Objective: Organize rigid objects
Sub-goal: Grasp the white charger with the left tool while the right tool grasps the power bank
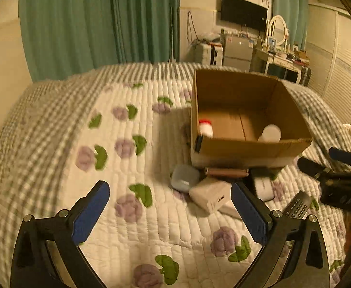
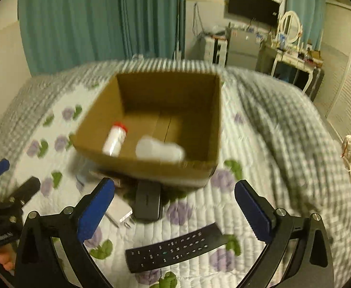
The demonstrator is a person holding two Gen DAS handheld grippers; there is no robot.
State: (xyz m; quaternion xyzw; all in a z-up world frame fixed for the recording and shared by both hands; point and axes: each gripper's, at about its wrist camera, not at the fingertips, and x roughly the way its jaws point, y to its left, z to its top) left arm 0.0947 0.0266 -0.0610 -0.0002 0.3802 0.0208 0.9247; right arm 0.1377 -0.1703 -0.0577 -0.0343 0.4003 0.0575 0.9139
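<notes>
Lying crosswise just below the spread, empty right fingers (image 2: pixel 174 210), the remote (image 2: pixel 175 249) is sitting nearer them than the left fingers (image 1: pixel 170 211), also spread.

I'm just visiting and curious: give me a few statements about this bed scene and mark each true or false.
1. The box holds two bottles. True: a red-capped bottle and a white bottle.
2. The remote lies in the box. False: it lies on the quilt, nearer the camera.
3. The right gripper holds nothing. True.
4. The left gripper is shut. False: it is wide open.
5. The curtains are red. False: green.
</notes>
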